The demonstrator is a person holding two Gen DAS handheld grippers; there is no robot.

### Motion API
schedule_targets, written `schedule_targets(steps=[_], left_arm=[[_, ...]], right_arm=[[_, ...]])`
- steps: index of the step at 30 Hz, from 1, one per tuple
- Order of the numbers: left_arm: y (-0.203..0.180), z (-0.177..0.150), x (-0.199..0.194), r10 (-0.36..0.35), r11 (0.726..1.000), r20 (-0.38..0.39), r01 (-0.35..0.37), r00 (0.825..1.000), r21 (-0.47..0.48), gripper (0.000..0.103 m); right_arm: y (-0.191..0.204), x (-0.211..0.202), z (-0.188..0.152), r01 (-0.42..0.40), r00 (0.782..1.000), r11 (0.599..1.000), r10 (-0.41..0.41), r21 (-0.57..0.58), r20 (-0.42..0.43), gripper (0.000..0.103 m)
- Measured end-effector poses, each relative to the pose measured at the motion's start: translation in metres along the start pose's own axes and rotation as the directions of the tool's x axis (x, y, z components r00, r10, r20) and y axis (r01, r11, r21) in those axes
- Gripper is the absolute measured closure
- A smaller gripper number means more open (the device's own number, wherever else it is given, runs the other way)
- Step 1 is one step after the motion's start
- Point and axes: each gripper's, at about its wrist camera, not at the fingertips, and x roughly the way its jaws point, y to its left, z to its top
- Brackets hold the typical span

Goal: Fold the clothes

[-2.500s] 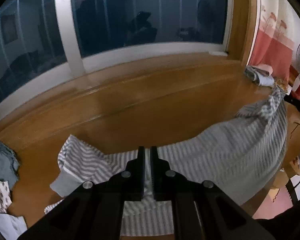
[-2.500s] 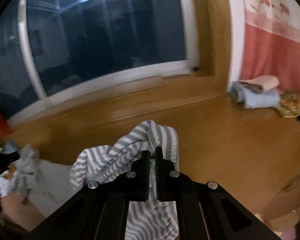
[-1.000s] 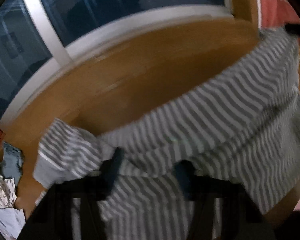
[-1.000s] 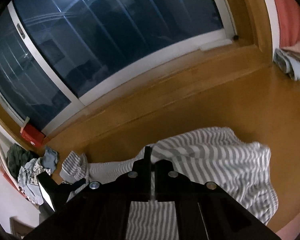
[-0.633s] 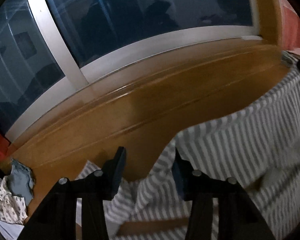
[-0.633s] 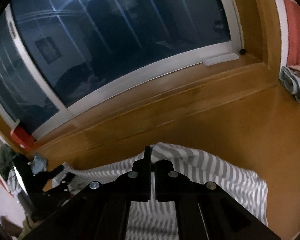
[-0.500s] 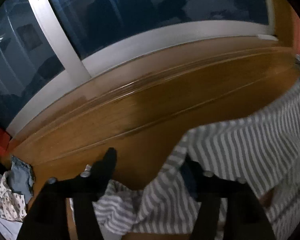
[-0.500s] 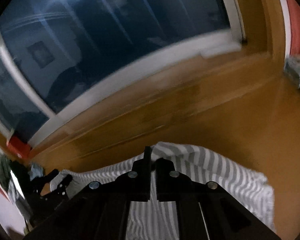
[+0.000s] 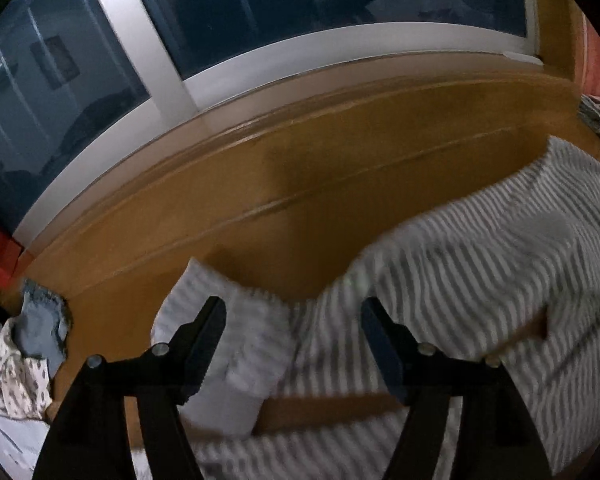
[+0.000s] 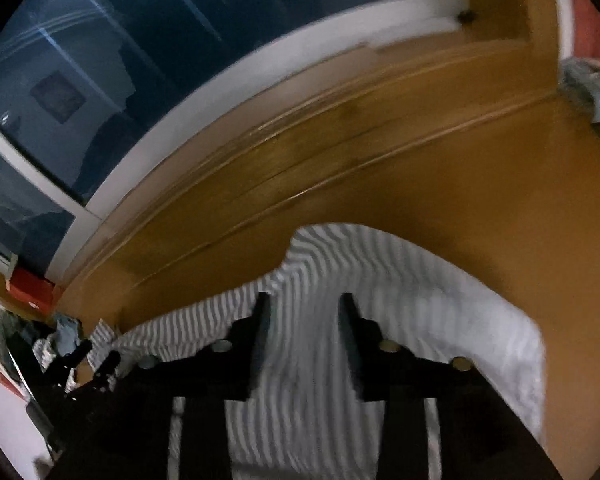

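A grey-and-white striped garment (image 9: 480, 280) lies spread on the wooden platform (image 9: 340, 184); it also shows in the right wrist view (image 10: 400, 300). My left gripper (image 9: 292, 312) is open wide, its jaws apart over the garment's left sleeve end (image 9: 236, 320), holding nothing. My right gripper (image 10: 302, 304) is open above the garment's middle, with striped cloth between and under the jaws but not pinched. The left gripper also shows small at the far left of the right wrist view (image 10: 96, 354).
A pile of unfolded clothes (image 9: 24, 344) lies at the left edge. Folded clothes (image 10: 592, 88) are stacked at the far right by a red curtain. A red box (image 10: 30, 288) stands at the far left. A large dark window (image 9: 260, 20) runs behind the platform.
Both grippers let go of the striped garment: the left opened first and widened, the right opened just now. The garment dropped flat onto the platform.
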Motion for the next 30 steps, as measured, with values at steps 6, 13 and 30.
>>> schedule_targets(steps=[6, 13, 30], left_arm=[[-0.001, -0.046, -0.027, -0.103, 0.991, -0.007, 0.104, 0.995, 0.086, 0.035], [-0.060, -0.102, -0.066, -0.275, 0.900, -0.052, 0.276, 0.960, 0.337, 0.035], [-0.147, -0.116, -0.088, -0.260, 0.873, -0.068, 0.265, 0.963, 0.409, 0.035]], right_arm=[[-0.021, -0.056, -0.072, 0.159, 0.986, 0.987, -0.160, 0.020, 0.038, 0.059], [-0.055, -0.079, -0.140, 0.323, 0.947, 0.943, -0.321, 0.079, -0.033, 0.058], [-0.073, -0.053, -0.142, 0.243, 0.969, 0.970, -0.244, -0.034, -0.030, 0.098]])
